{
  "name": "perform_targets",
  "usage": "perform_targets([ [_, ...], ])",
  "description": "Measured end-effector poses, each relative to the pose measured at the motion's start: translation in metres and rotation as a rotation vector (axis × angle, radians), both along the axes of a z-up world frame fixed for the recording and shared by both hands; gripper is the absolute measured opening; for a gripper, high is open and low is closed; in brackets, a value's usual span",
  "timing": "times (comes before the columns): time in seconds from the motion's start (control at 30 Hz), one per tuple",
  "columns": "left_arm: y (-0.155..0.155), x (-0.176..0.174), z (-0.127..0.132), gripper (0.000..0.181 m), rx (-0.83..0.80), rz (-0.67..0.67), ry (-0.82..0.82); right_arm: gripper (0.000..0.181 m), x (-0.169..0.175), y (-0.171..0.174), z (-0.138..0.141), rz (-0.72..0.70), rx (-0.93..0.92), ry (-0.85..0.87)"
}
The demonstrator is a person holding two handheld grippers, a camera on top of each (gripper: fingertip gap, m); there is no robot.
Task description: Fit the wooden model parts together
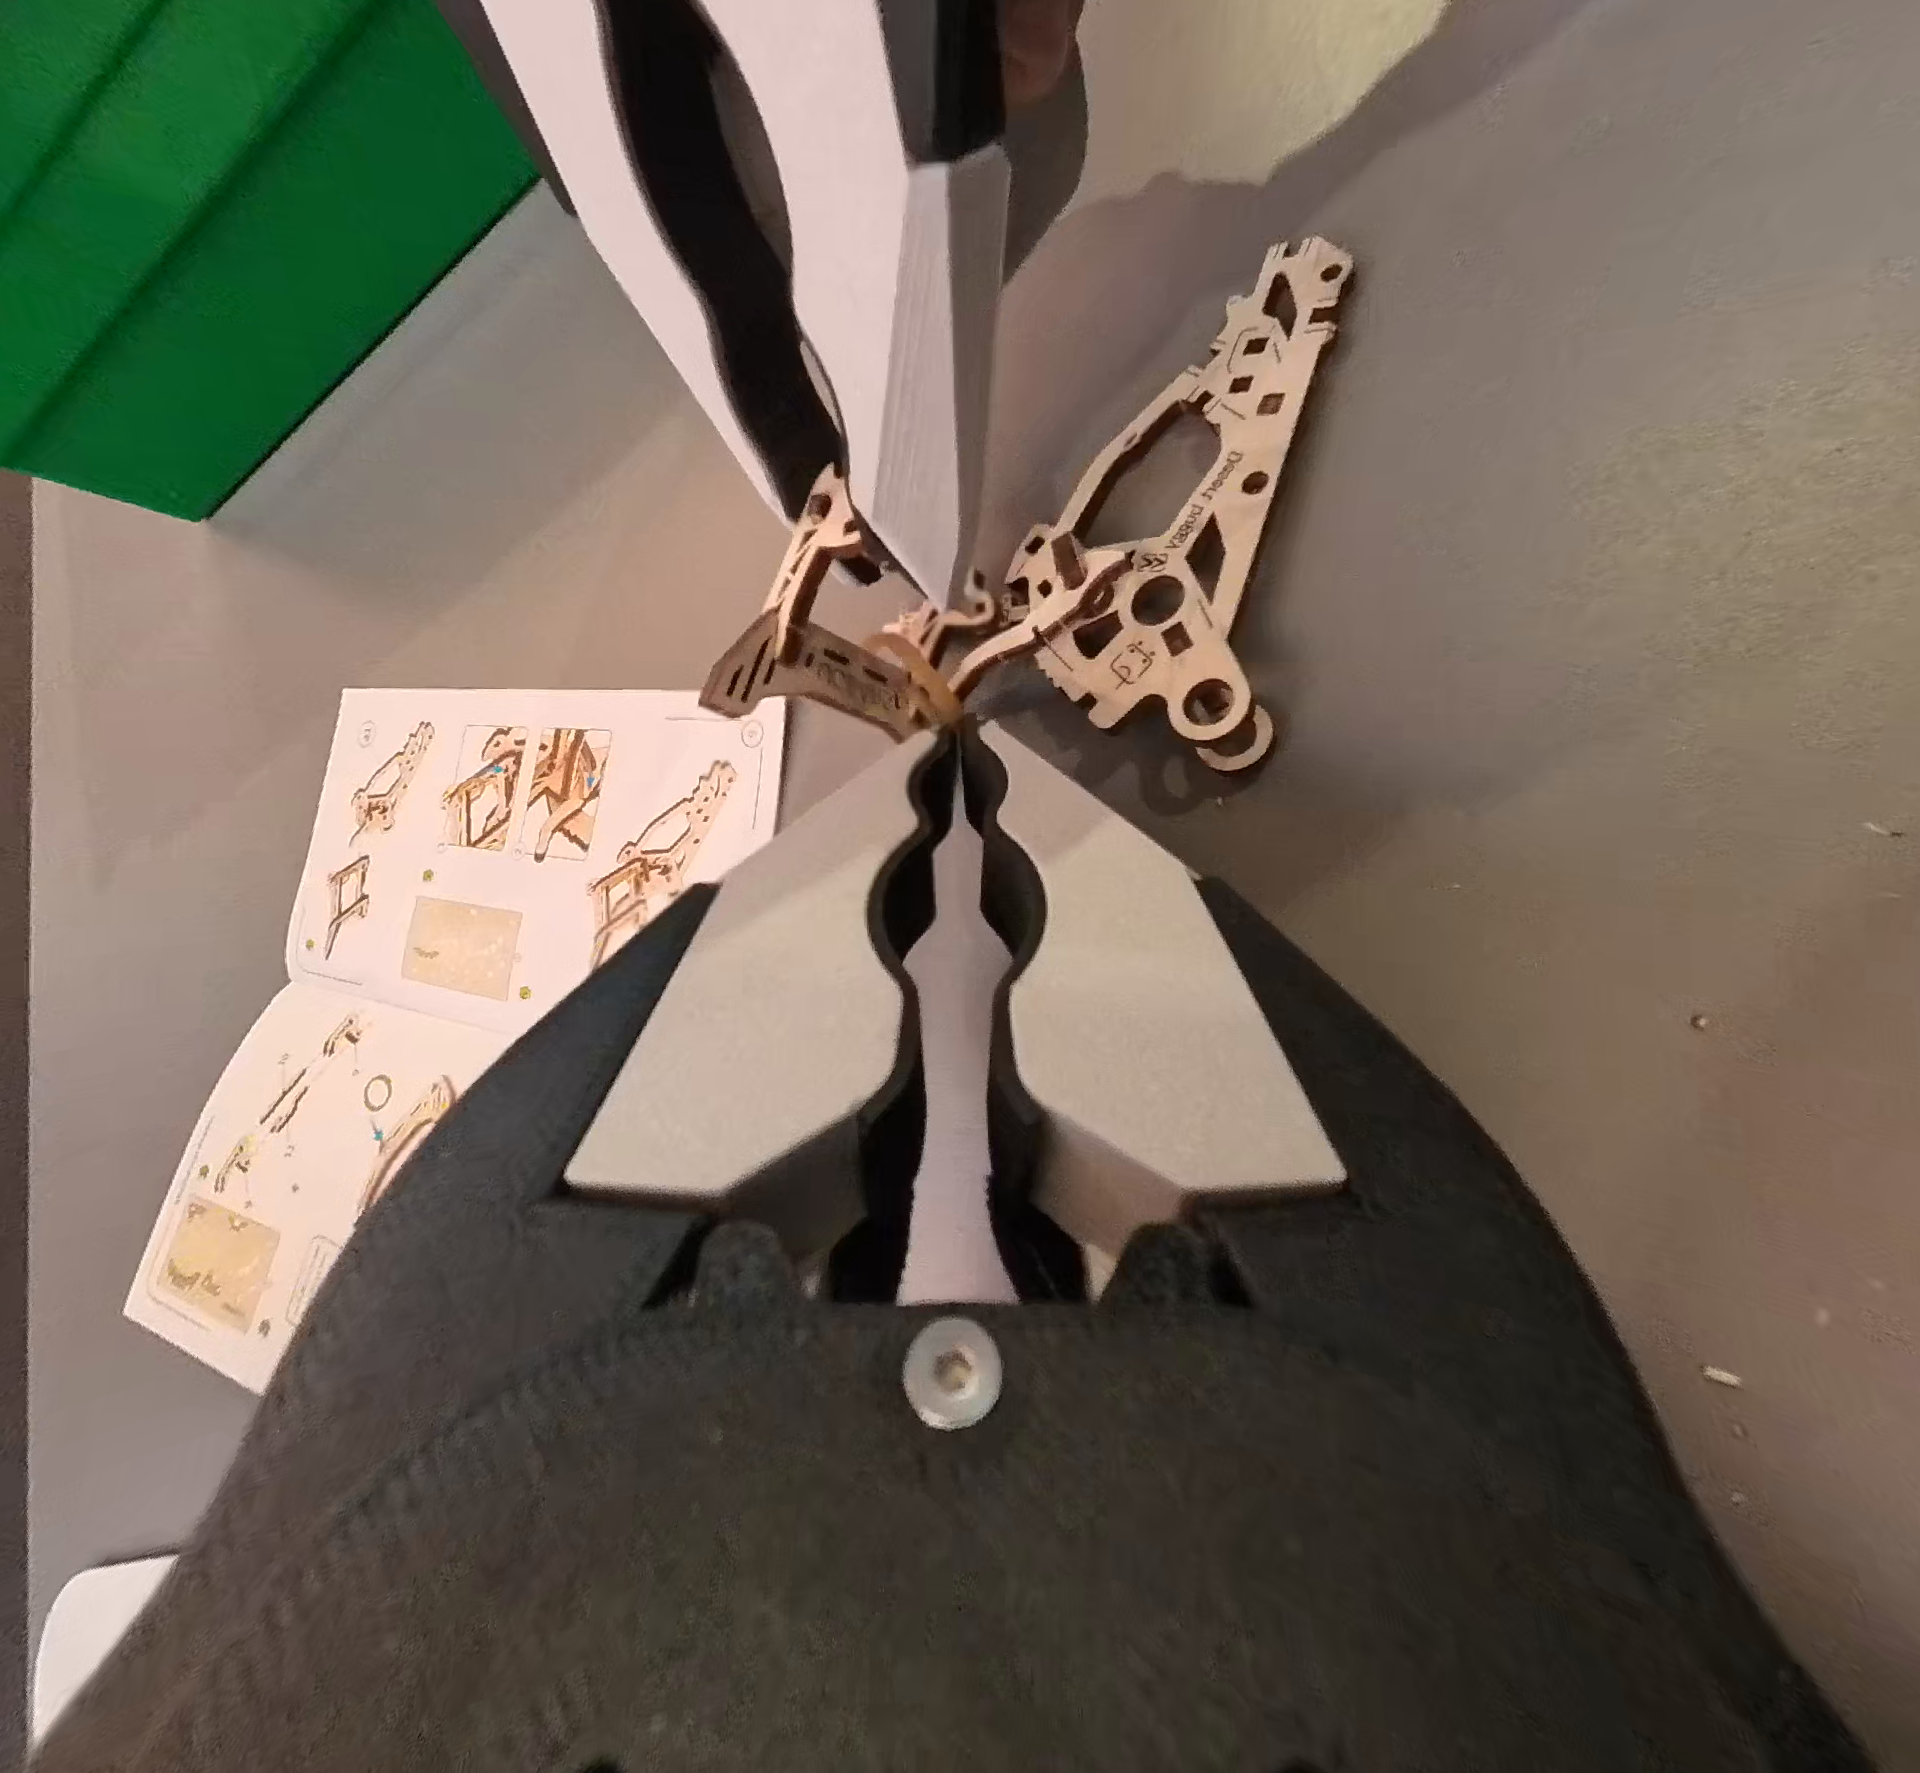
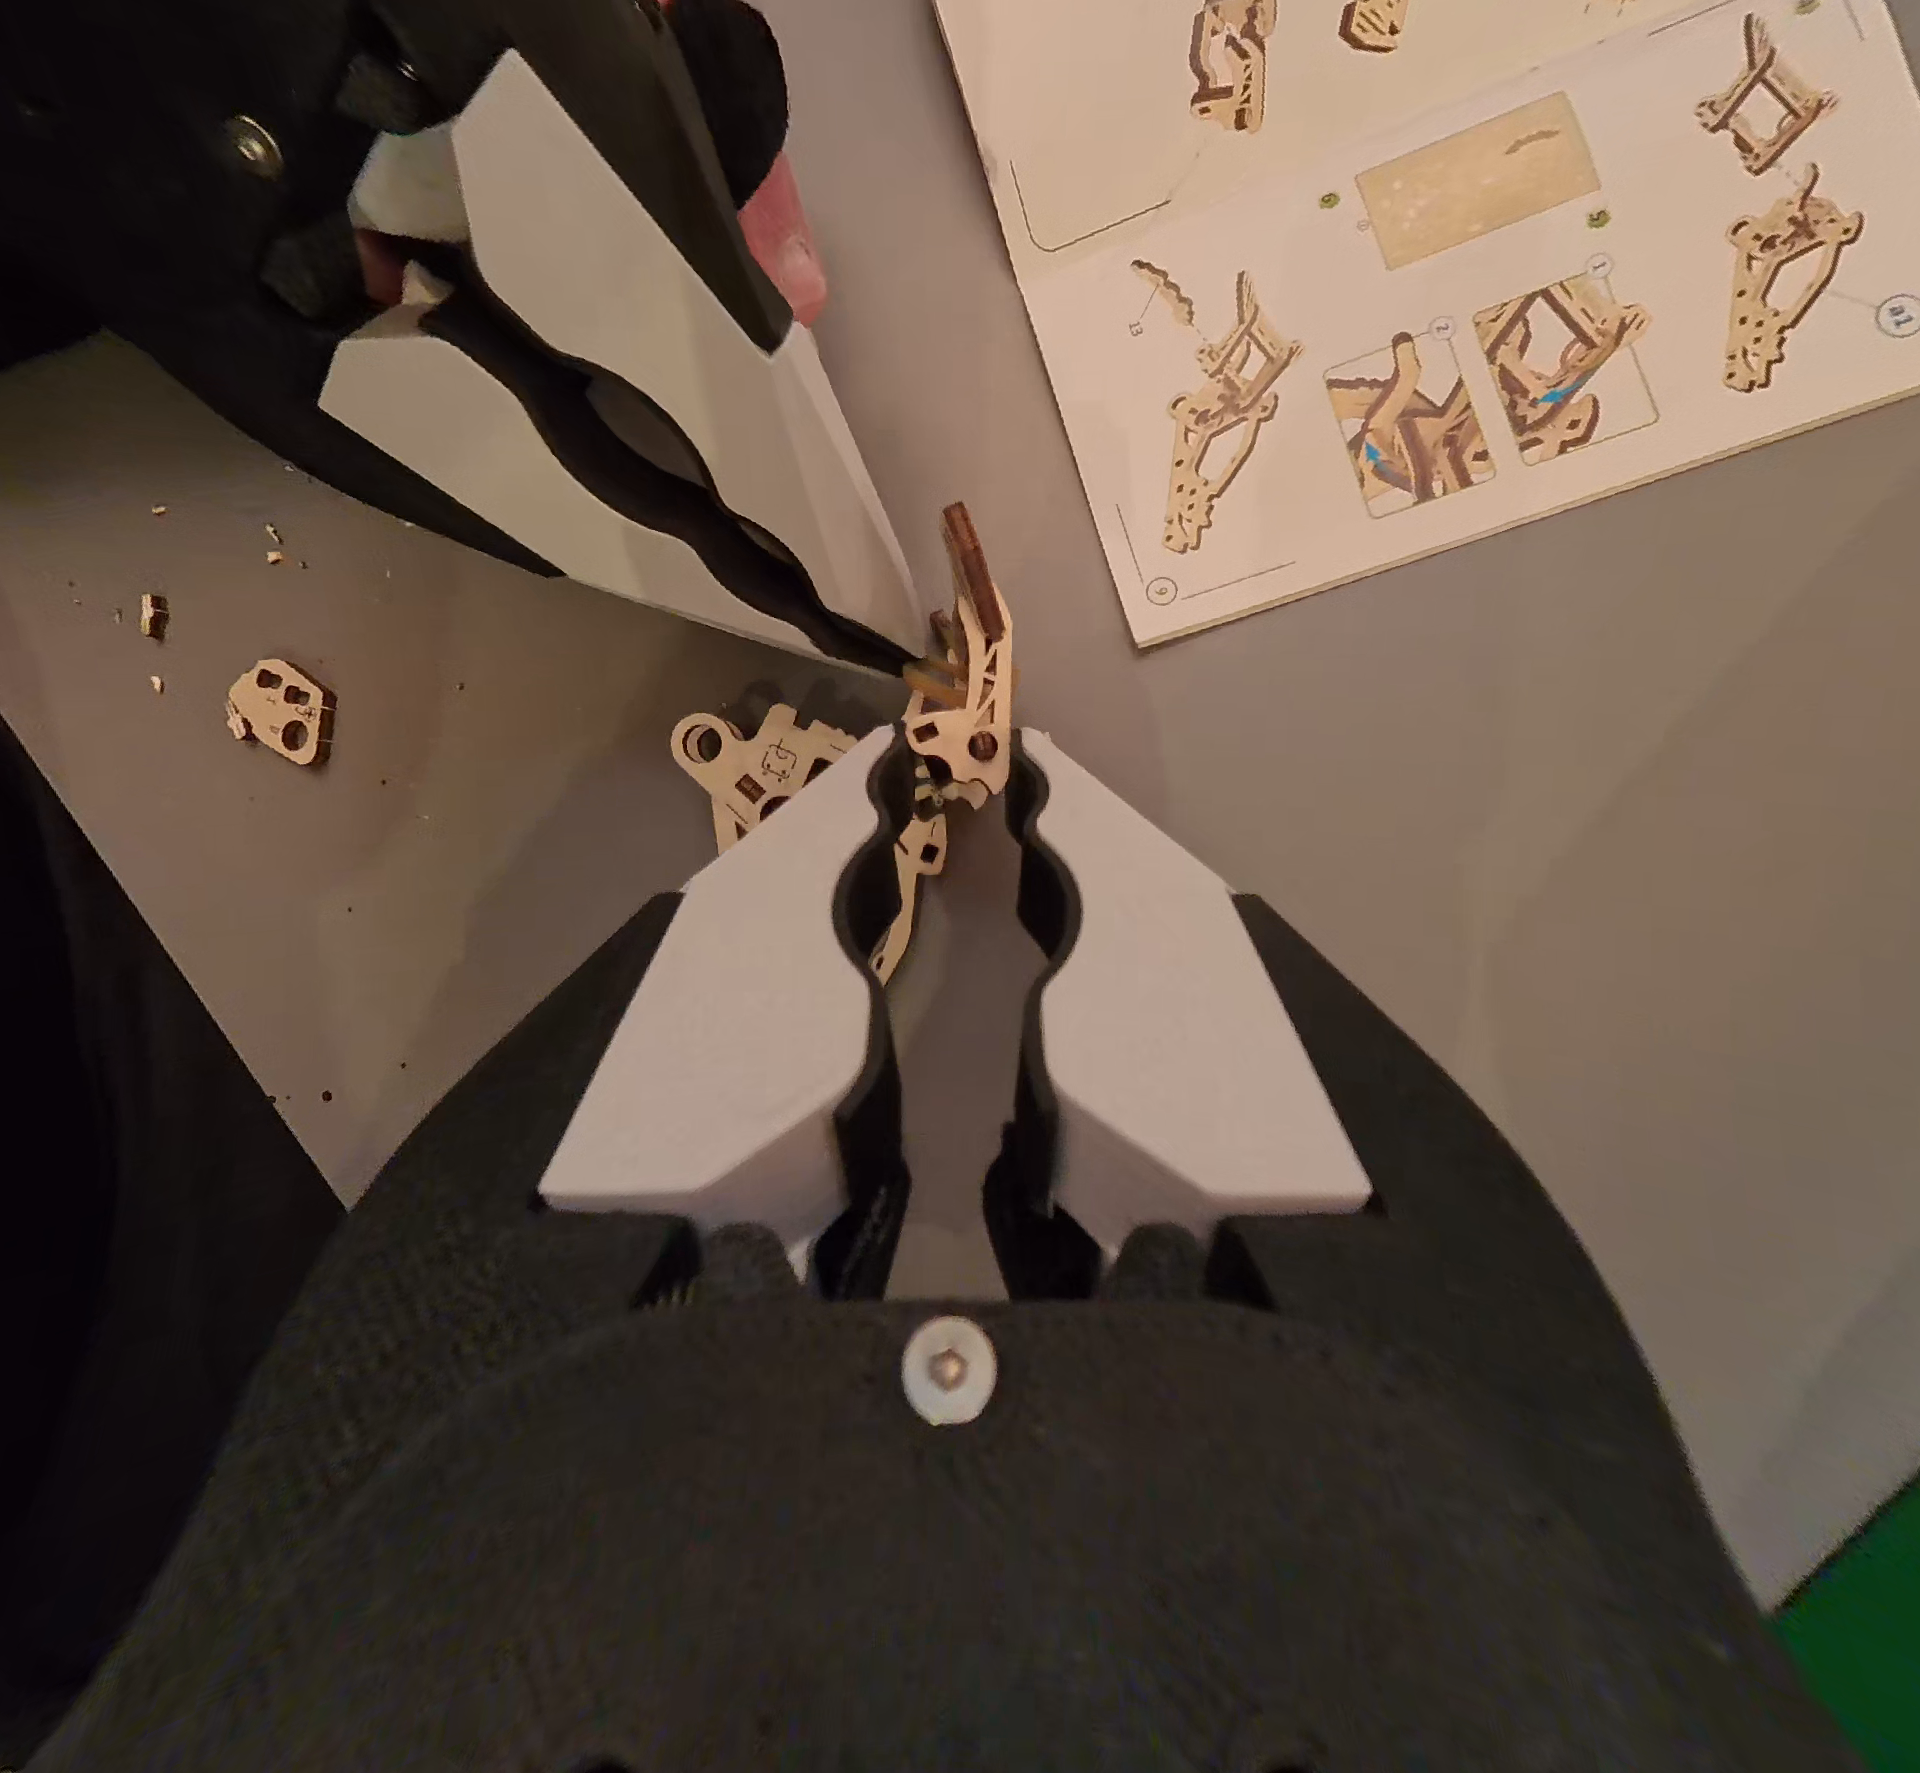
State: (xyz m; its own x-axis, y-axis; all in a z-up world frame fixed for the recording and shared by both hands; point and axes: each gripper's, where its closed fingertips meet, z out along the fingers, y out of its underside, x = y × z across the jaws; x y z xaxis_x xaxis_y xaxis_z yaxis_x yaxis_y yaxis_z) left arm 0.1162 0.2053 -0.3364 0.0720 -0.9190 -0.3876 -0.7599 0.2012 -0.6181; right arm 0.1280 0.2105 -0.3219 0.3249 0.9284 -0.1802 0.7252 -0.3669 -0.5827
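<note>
Above the grey table [image 1: 1558,788], two claws — left claw [image 1: 951,747] pinched on a rubber ring [image 1: 914,679], right claw [image 2: 961,767] clamping one wooden subassembly [image 2: 971,684]; one flat frame [image 1: 1174,560], one booklet [image 2: 1455,248].

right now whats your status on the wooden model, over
Left gripper shut on rubber band. Right gripper shut on wooden assembly, held above table. Large flat frame lies underneath, instruction booklet alongside; nothing in the way.

Pale laser-cut wooden model parts [image 1: 1164,528] with dark burnt edges, matt grey table [image 1: 1558,788], paper booklet [image 2: 1455,269], rough black plastic gripper bodies, smooth white fingers [image 2: 748,996].
</note>
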Motion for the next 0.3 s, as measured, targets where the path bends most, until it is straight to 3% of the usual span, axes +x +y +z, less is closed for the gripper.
perform_targets([
  [0.03, -0.0013, 0.0007, -0.0003, 0.000, 0.000, -0.007, -0.001, 0.014, 0.0012, -0.0001, 0.0007, -0.004, 0.000, -0.001],
  [0.3, -0.0019, 0.0009, -0.0071, 0.000, -0.030, 0.002, 0.027, 0.014, 0.0060, -0.0005, 0.0021, -0.001, 0.015, -0.019],
])
